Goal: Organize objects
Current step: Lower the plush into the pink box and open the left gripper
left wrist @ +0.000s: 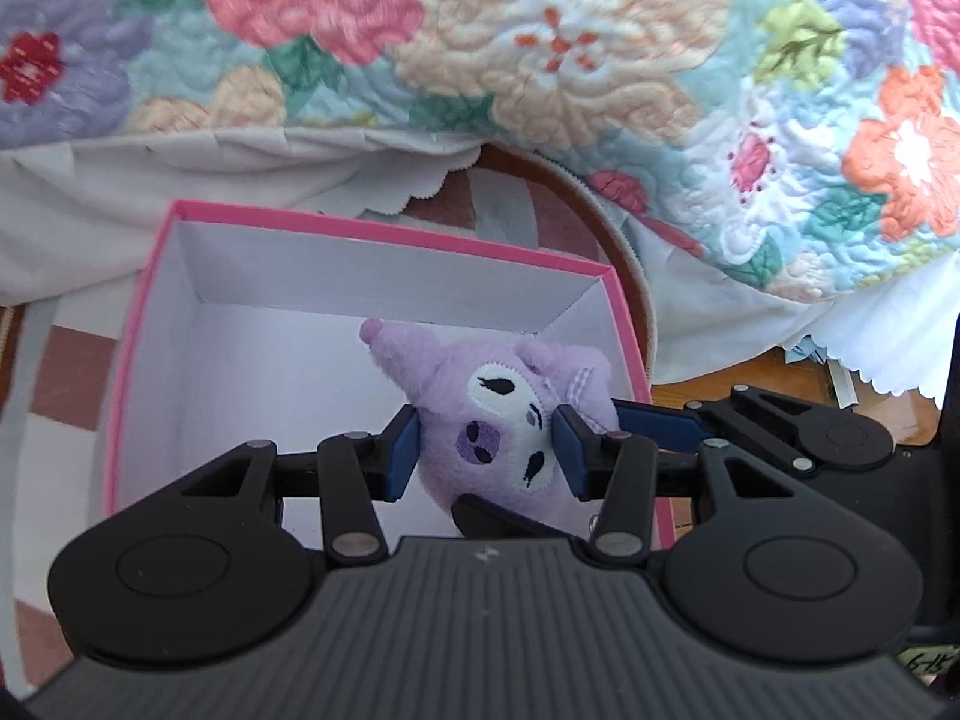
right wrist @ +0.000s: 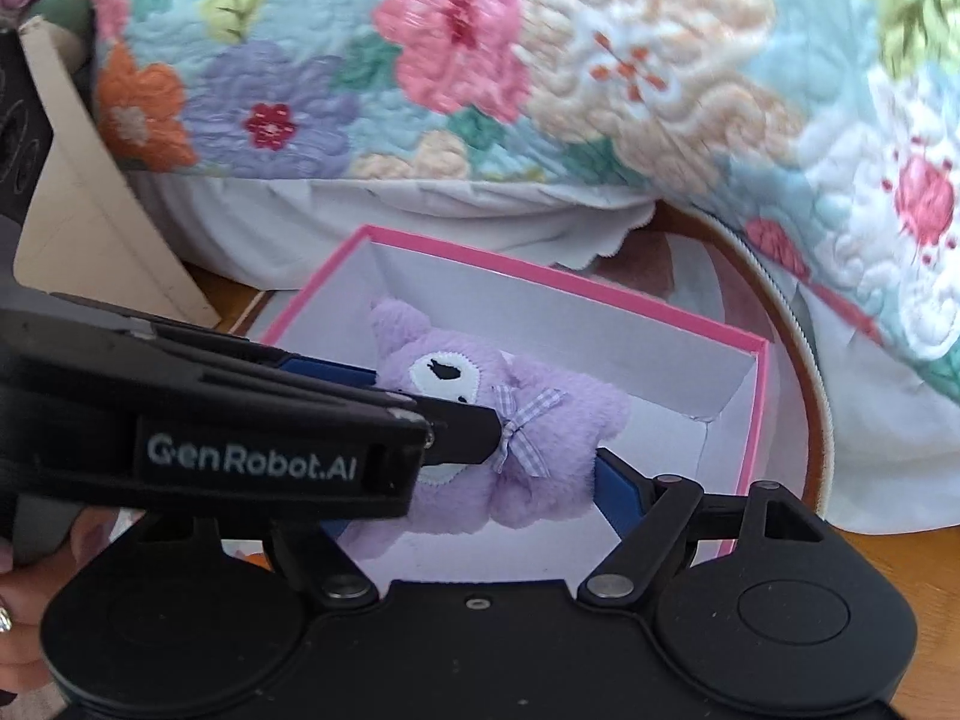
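Observation:
A purple plush toy (left wrist: 480, 408) with a white face patch and a checked bow hangs low inside an open pink box (left wrist: 384, 228) with white walls. My left gripper (left wrist: 486, 450) is shut on the toy, its blue pads pressing both sides of the face. In the right wrist view the plush toy (right wrist: 540, 396) sits between the fingers of my right gripper (right wrist: 474, 492). The right blue pad (right wrist: 612, 480) touches its side. The other pad is mostly hidden behind the left gripper (right wrist: 474, 420), which crosses in from the left over the pink box (right wrist: 540, 276).
A floral quilt (left wrist: 540, 60) with a white scalloped hem hangs close behind the box. The box stands on a round checked mat (left wrist: 624, 240) laid on a wooden floor (left wrist: 750, 372). A beige board (right wrist: 90, 210) leans at the left. A person's hand (right wrist: 18, 630) shows at the lower left.

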`<state>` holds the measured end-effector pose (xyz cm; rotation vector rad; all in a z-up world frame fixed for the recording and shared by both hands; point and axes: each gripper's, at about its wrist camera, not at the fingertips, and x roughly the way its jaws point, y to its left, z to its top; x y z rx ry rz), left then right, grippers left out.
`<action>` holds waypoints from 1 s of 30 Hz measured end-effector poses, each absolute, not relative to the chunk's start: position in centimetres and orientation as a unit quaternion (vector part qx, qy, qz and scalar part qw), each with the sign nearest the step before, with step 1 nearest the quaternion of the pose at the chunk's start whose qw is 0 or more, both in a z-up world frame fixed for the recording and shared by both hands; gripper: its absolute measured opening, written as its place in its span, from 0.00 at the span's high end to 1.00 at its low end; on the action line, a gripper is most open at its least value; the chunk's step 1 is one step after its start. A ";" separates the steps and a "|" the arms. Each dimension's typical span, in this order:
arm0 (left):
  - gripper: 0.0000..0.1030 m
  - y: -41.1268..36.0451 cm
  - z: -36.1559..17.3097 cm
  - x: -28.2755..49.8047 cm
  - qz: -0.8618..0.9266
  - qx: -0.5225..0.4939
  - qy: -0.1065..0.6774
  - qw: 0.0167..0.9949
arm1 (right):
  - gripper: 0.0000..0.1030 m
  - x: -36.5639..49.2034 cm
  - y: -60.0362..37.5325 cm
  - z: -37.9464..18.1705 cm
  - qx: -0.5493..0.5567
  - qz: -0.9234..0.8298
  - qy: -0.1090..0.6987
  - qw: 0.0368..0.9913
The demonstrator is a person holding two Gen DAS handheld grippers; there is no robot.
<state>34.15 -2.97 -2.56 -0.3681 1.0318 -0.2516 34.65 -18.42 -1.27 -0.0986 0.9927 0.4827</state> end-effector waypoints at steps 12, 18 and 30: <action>0.55 -2.8 -8.1 38.2 -0.135 -0.212 0.513 0.821 | 0.23 38.1 -18.5 -5.2 -0.073 0.201 0.512 0.832; 0.55 -2.4 -9.7 39.5 -0.137 -0.223 0.511 0.818 | 0.23 39.8 -19.3 -6.0 -0.086 0.232 0.516 0.820; 0.72 -4.6 -12.0 41.6 -0.137 -0.224 0.532 0.805 | 0.81 40.4 -18.9 -6.5 -0.125 0.238 0.515 0.814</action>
